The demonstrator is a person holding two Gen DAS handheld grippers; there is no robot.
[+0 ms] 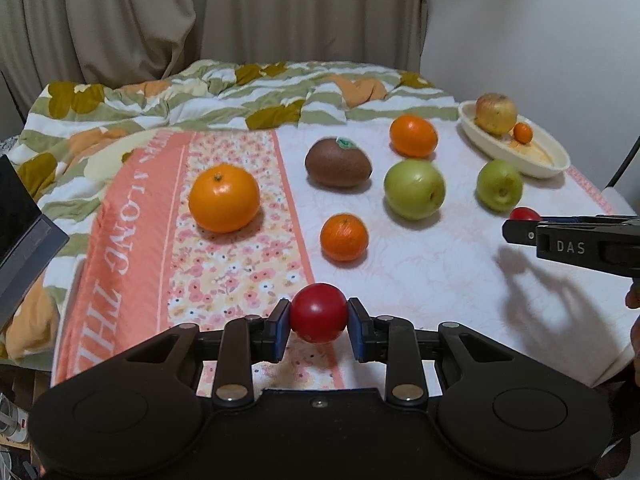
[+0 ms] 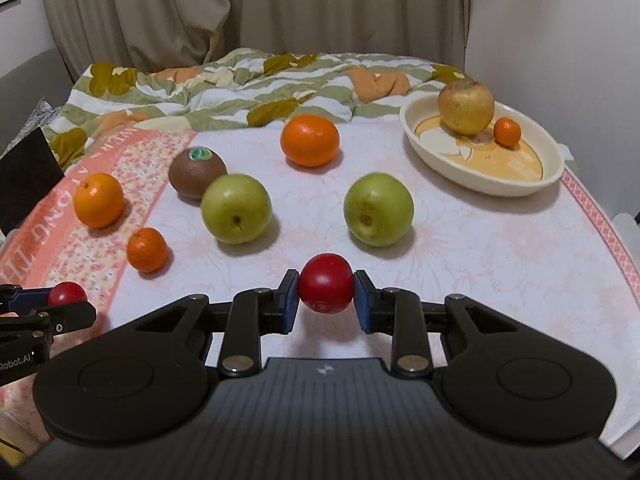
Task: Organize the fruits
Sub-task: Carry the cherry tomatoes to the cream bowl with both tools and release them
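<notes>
My left gripper [image 1: 318, 320] is shut on a small red fruit [image 1: 318, 313] near the table's front edge. My right gripper [image 2: 326, 292] is shut on another small red fruit [image 2: 326, 283]; it also shows in the left wrist view [image 1: 524, 213]. On the cloth lie a large orange [image 1: 224, 197], a small orange [image 1: 343, 237], a third orange [image 1: 413, 136], a brown kiwi [image 1: 338, 162] and two green apples [image 1: 414, 189] [image 1: 499, 185]. A cream oval dish [image 2: 480, 182] at the back right holds a yellowish apple [image 2: 466, 108] and a tiny orange [image 2: 507, 131].
A rumpled floral blanket [image 1: 180, 104] lies along the table's back edge, with curtains [image 1: 160, 20] behind. A dark object [image 1: 20, 216] stands at the left edge. The table's right edge [image 2: 608, 232] runs close to the dish.
</notes>
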